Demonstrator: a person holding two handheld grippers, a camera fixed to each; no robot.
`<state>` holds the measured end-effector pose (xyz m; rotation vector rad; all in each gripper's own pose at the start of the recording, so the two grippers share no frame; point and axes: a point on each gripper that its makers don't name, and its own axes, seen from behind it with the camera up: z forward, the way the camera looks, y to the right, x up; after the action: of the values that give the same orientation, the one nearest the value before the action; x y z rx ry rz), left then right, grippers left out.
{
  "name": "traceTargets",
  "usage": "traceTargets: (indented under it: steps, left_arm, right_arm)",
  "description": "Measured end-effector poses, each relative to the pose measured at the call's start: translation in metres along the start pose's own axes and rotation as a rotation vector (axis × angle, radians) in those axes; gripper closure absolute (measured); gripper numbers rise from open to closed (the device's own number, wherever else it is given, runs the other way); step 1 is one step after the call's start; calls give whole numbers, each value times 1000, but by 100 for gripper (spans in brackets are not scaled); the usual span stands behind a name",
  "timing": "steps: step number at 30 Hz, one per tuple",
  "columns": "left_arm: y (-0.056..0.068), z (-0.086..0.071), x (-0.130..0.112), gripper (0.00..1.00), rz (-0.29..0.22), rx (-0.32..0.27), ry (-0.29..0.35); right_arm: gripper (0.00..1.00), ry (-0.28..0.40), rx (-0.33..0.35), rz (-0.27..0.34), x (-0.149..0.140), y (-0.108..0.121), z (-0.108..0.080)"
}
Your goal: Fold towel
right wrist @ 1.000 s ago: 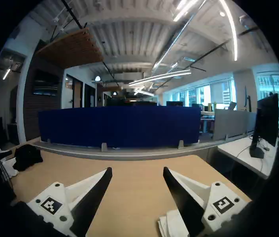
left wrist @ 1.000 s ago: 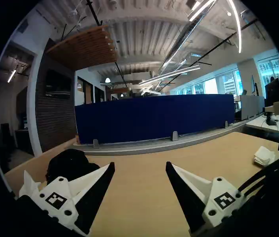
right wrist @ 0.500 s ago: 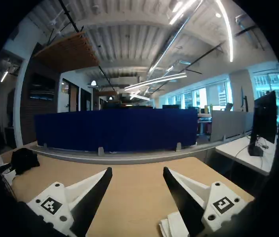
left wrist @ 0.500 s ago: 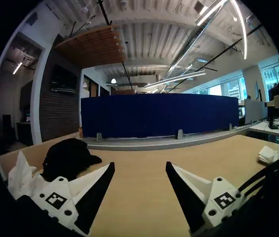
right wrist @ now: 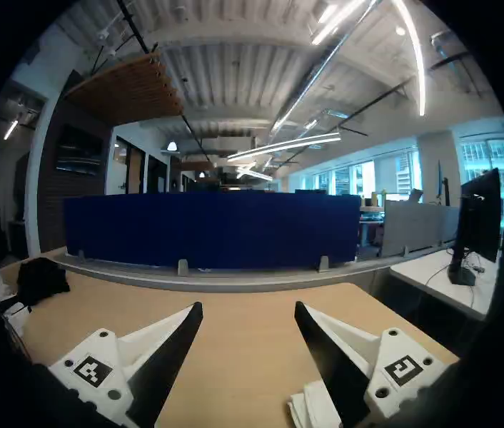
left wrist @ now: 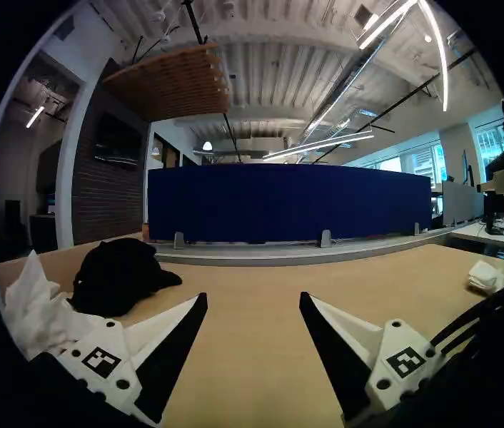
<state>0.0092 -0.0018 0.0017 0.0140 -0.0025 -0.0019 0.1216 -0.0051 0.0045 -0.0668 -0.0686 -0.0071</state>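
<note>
Two grippers are poised low over the one wooden table (left wrist: 395, 274). The left gripper (left wrist: 252, 296) and the right gripper (right wrist: 248, 305) each have their fingers spread wide, with nothing between them. One crumpled white towel (left wrist: 34, 314) lies just outside the left gripper's left finger, next to one heap of black cloth (left wrist: 120, 274) a little farther ahead. The towel is bunched, with a peak sticking upward, and its long axis cannot be told. One folded white stack (right wrist: 313, 406) sits under the right gripper's right finger, layered edges toward the camera. One blue partition (left wrist: 288, 203) runs across the table's far edge.
</note>
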Motion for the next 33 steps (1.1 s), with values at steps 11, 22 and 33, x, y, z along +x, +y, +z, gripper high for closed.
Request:
traceTargets:
  steps: [11,22,33]
  left_arm:
    - [1,-2,-12,4,7,8,1]
    - [-1,-2,-12,4,3,7,4]
    - [-1,-1,-12,4,2,-4,3]
  right_arm:
    - [0,-7,4,-2,-11,2,4]
    - [0,-15,12,0,-19,7,7]
    - [0,-19,20,1,-25,7,5]
